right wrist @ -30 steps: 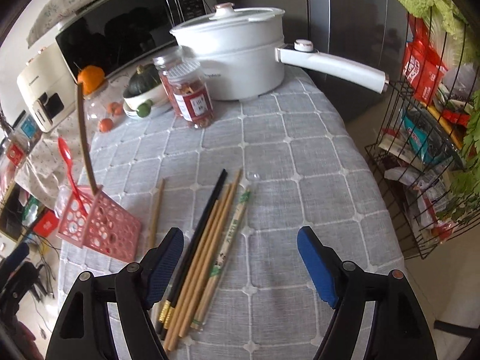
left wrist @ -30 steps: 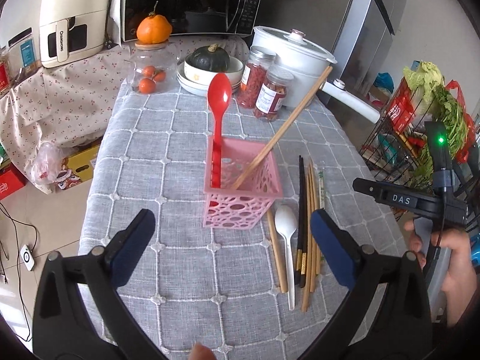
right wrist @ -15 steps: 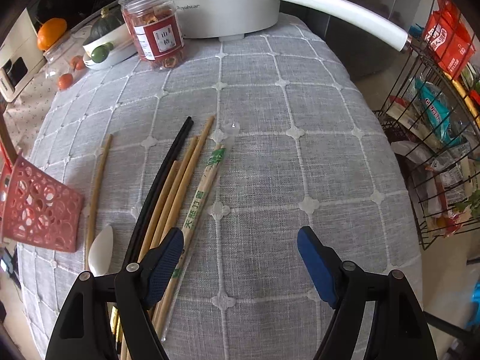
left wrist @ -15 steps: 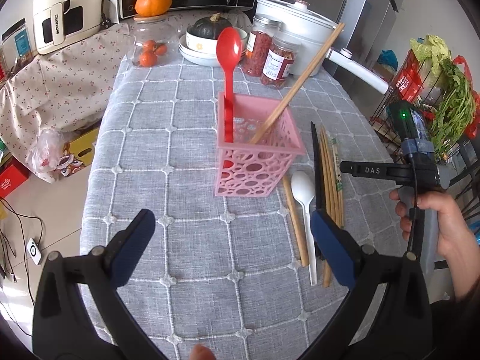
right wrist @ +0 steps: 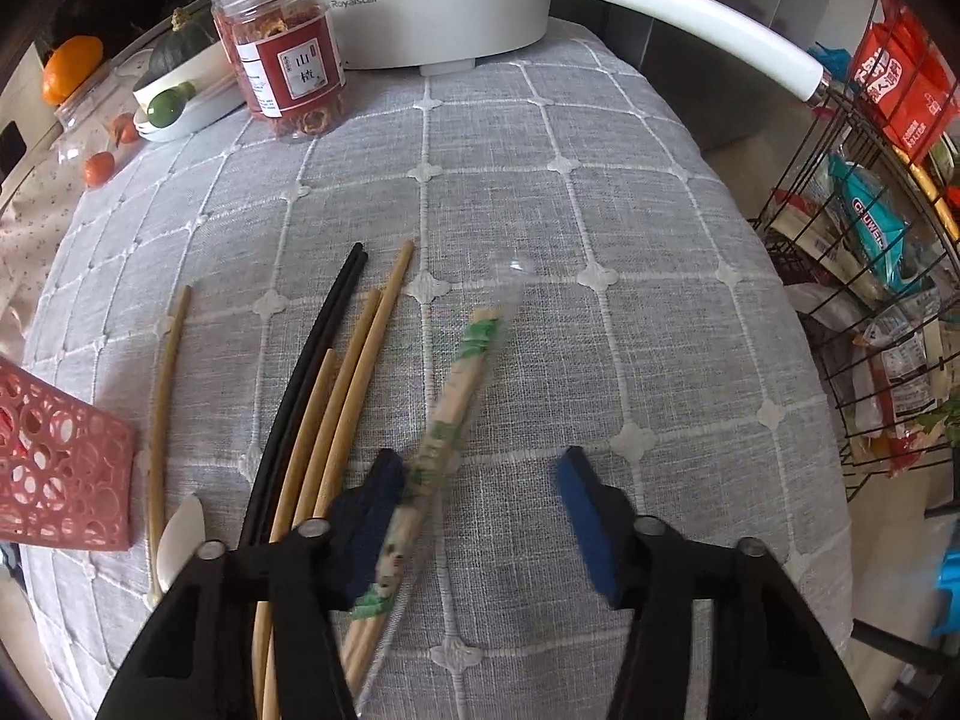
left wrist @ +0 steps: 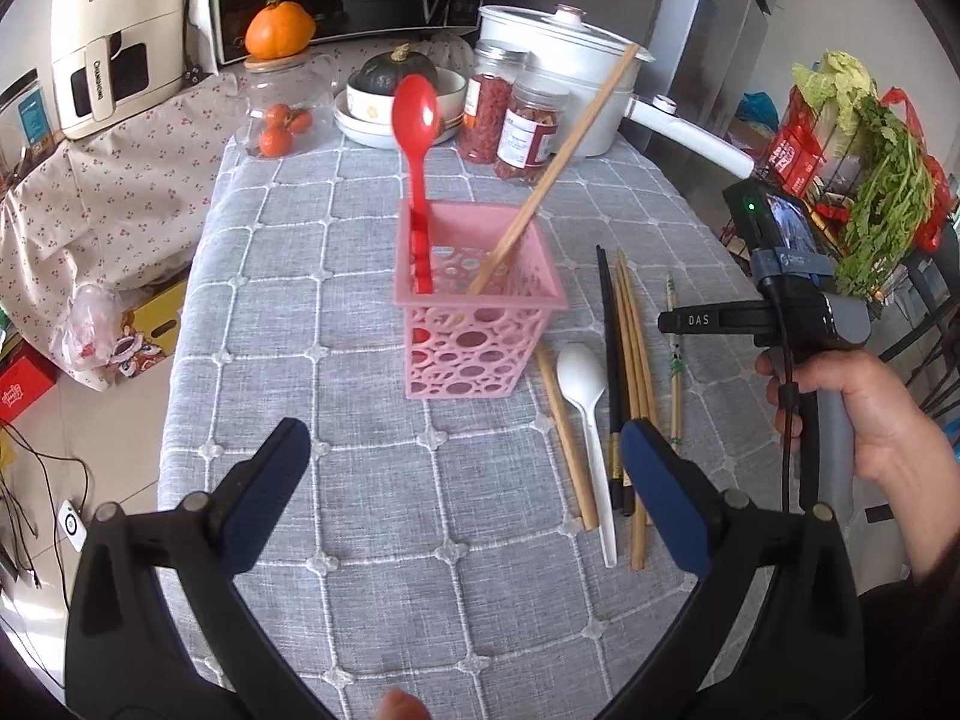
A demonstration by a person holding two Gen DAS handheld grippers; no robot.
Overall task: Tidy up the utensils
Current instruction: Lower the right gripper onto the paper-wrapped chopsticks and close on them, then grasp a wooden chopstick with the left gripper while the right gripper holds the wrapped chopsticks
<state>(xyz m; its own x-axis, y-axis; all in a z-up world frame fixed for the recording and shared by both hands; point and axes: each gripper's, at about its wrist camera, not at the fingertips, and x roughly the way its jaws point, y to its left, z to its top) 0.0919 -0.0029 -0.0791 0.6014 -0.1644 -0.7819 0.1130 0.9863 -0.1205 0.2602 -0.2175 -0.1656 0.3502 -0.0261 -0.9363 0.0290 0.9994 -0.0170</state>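
Observation:
A pink perforated basket (left wrist: 480, 324) stands on the grey checked tablecloth and holds a red spoon (left wrist: 417, 138) and one wooden chopstick (left wrist: 558, 162). Right of it lie a wooden chopstick (left wrist: 564, 432), a white spoon (left wrist: 585, 408), black chopsticks (left wrist: 609, 354), wooden chopsticks (left wrist: 633, 360) and a paper-wrapped pair (left wrist: 675, 360). My left gripper (left wrist: 462, 480) is open and empty, short of the basket. My right gripper (right wrist: 480, 498) is open, low over the wrapped pair (right wrist: 450, 420), which lies just inside its left finger (right wrist: 372, 516). The basket shows at the left edge (right wrist: 54, 468).
At the table's back stand a white pot with a long handle (left wrist: 576, 78), two red-filled jars (left wrist: 531, 126), a bowl with a squash (left wrist: 402, 90) and a glass jar of tomatoes (left wrist: 282, 114). A wire rack of groceries (right wrist: 888, 228) stands off the table's right edge.
My right gripper has come down and forward over the loose chopsticks, its left finger now beside the wrapped pair. My left gripper has drawn back a little and stays open.

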